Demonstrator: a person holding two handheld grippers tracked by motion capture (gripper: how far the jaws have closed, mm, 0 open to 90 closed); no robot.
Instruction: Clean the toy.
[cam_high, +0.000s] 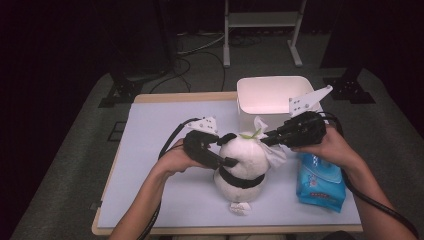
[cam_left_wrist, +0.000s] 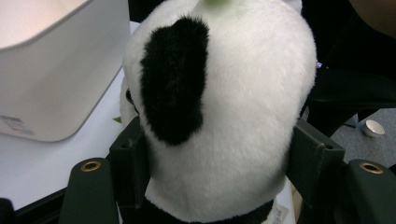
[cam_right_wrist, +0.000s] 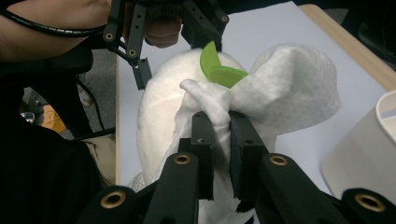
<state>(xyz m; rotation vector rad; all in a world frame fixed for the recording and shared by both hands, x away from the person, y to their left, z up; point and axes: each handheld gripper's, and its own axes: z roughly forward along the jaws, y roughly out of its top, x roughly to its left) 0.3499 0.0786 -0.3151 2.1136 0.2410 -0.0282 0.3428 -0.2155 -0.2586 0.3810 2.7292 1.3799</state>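
The high view looks forward and down from above the person's side onto the whole tabletop (cam_high: 165, 130). The left gripper view sits very close against the plush panda (cam_left_wrist: 233, 116), looking along its own jaws toward the white bin (cam_left_wrist: 56, 74). The right gripper view faces the same panda (cam_right_wrist: 163, 112) from the opposite side, equally close.

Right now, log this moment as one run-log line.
left gripper: shut on panda plush head | right gripper: shut on white wipe | wipe: on panda's head | bin: behind
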